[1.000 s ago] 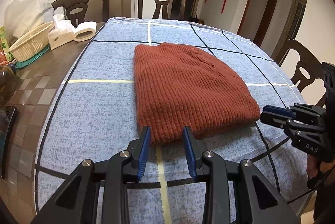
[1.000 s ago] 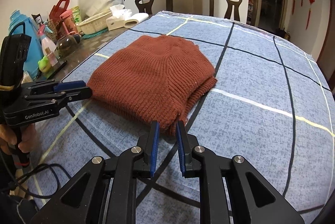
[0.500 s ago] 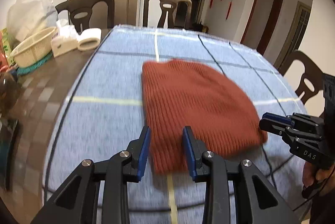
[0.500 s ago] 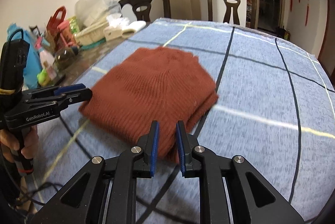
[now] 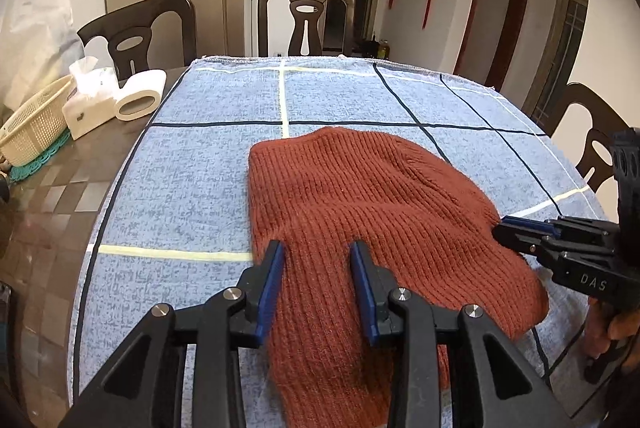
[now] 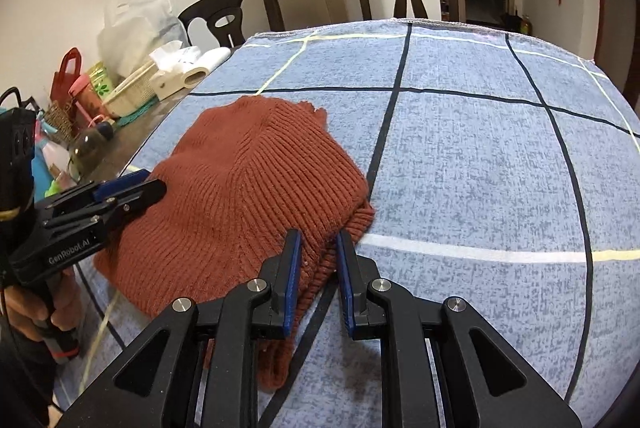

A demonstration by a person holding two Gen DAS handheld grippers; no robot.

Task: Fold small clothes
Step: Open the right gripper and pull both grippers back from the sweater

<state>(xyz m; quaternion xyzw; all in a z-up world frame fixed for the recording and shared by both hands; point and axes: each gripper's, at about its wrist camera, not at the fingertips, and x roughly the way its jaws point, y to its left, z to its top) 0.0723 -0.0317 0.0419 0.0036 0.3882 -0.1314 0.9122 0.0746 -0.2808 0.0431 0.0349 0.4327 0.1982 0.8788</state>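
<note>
A rust-brown knitted sweater [image 5: 380, 196] lies folded flat on the blue checked cloth [image 5: 200, 168]. My left gripper [image 5: 317, 246] hangs over its near left part, jaws apart, with the knit showing between the blue pads and running on under the fingers. My right gripper [image 6: 318, 234] is over the sweater's [image 6: 248, 188] near right edge, its jaws a narrow gap apart above the layered fold. Neither pair of pads presses on the fabric. Each wrist view shows the other gripper from the side: the right gripper [image 5: 500, 226] at the sweater's right edge, the left gripper [image 6: 158, 184] over its left part.
On the bare table left of the cloth stand a woven basket [image 5: 32, 136], a tissue box [image 5: 88, 100] and a paper roll [image 5: 140, 98]. Bottles and bags [image 6: 84, 96] crowd that side. Chairs [image 5: 306, 20] stand at the far edge and one chair [image 5: 592, 132] on the right.
Both grippers have moved forward over the sweater. Its near edge, at the fingertips before, now lies under the fingers. The sweater has stayed in place on the cloth.
</note>
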